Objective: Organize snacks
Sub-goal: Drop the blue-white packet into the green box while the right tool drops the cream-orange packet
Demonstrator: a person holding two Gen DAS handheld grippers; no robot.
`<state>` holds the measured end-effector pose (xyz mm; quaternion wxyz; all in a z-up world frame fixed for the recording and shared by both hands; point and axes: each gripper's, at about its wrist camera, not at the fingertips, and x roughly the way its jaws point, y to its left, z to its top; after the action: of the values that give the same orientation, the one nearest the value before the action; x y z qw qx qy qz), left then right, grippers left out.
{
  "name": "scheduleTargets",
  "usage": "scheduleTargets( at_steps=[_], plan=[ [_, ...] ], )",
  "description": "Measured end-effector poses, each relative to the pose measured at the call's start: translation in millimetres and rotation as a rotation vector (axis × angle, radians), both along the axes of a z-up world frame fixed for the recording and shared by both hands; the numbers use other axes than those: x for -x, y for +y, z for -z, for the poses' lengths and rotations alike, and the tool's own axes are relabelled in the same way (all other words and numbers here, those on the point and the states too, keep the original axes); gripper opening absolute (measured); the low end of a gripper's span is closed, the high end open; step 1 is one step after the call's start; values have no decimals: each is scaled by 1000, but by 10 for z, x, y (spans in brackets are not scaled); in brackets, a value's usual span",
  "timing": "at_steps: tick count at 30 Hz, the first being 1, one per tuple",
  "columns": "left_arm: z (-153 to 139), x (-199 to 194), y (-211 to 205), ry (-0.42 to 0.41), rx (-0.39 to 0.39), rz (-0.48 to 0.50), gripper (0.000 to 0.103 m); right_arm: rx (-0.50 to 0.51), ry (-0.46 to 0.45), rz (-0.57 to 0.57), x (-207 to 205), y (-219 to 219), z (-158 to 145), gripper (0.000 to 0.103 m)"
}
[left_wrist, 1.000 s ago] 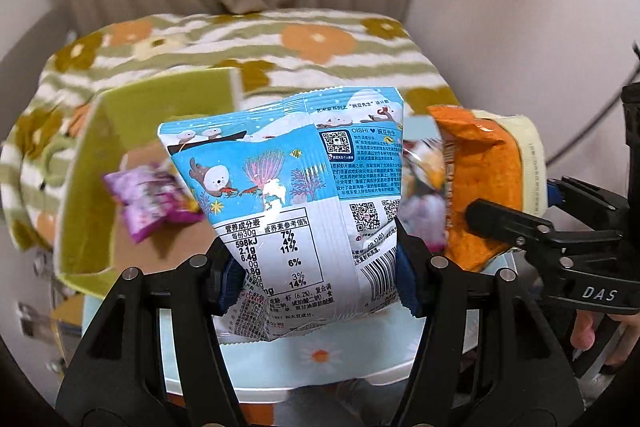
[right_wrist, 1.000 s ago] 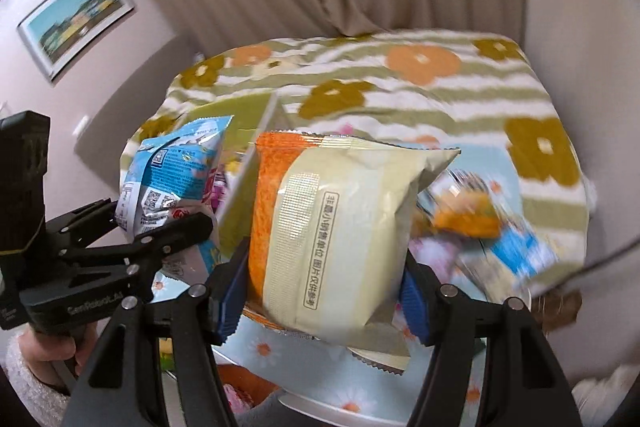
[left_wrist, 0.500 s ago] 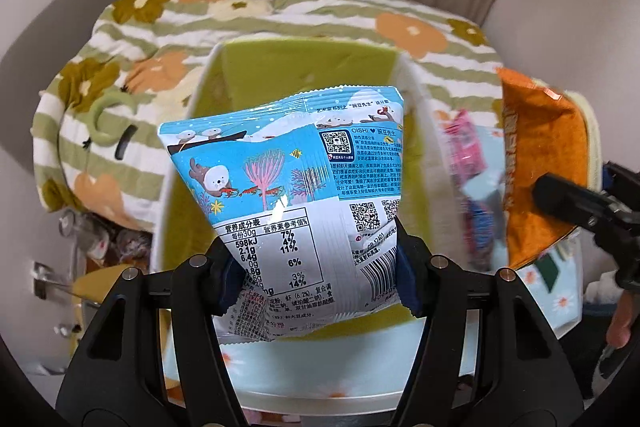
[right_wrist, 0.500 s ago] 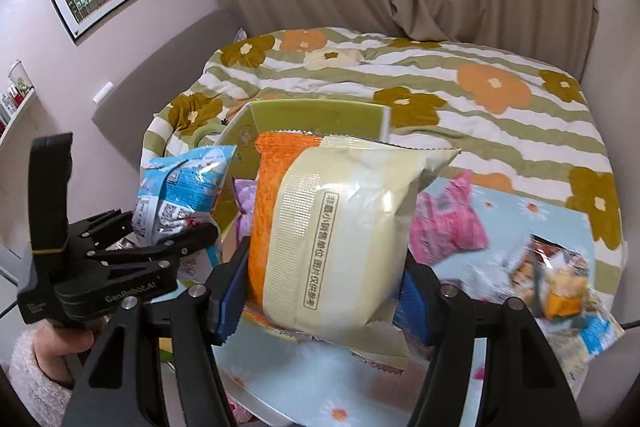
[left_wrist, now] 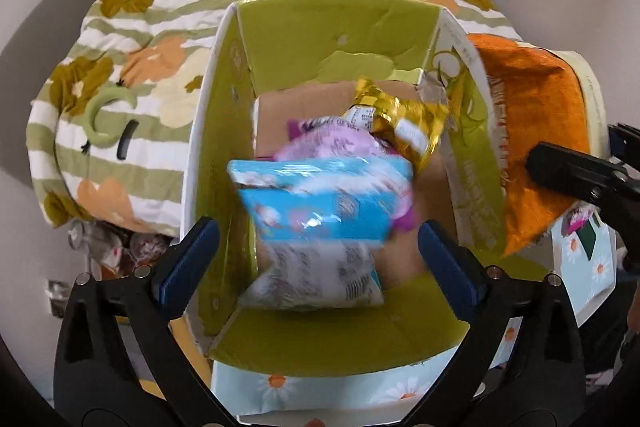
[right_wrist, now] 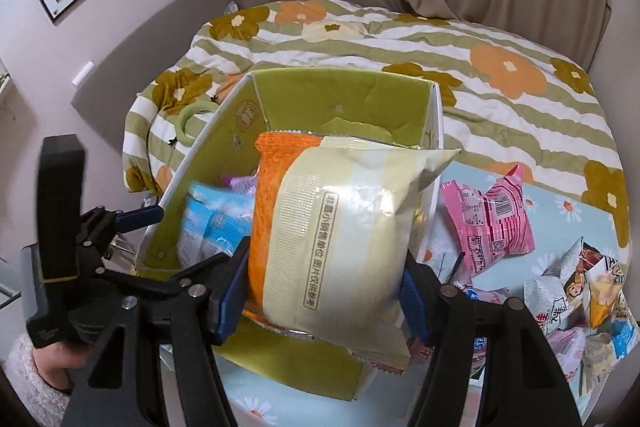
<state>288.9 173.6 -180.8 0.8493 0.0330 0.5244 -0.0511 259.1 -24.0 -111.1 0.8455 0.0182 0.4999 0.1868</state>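
Observation:
My left gripper [left_wrist: 318, 247] is open over the green cardboard box [left_wrist: 340, 23]. The blue snack bag [left_wrist: 320, 211] is blurred, loose between the spread jaws, dropping into the box onto a purple bag [left_wrist: 340, 143] and a gold bag [left_wrist: 404, 119]. My right gripper [right_wrist: 324, 291] is shut on the orange and cream snack bag [right_wrist: 336, 239], held at the box's right wall; it also shows in the left wrist view [left_wrist: 532, 147]. The blue bag [right_wrist: 212, 223] and the box [right_wrist: 340, 99] show in the right wrist view too.
The box stands on a light blue daisy-print table [right_wrist: 560, 203]. A pink snack bag [right_wrist: 496, 223] and several more snack bags [right_wrist: 580, 303] lie on the table to the right. A flower-striped quilt [right_wrist: 480, 39] covers the bed behind.
My left gripper opened and let go of the blue bag, which falls into the box. Both grippers moved closer over the box; the right still holds its bag.

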Motion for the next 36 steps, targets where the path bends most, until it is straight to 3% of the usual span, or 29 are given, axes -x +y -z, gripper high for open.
scheduleTargets(
  at_steps=[21, 22, 25, 26, 36],
  plan=[
    [-22, 250, 225, 7, 15, -71, 99, 26, 39, -33, -175, 301, 237, 62],
    [-13, 255, 233, 8, 13, -72, 99, 19, 41, -28, -183, 306, 254, 66],
    [19, 278, 268, 13, 15, -80, 99, -4, 41, 2, -174, 274, 298, 95],
    [33, 285, 285, 15, 17, -86, 99, -6, 38, 10, -166, 265, 300, 98],
    [34, 356, 321, 16, 33, -95, 99, 5, 25, 27, -12, 230, 338, 99]
  ],
)
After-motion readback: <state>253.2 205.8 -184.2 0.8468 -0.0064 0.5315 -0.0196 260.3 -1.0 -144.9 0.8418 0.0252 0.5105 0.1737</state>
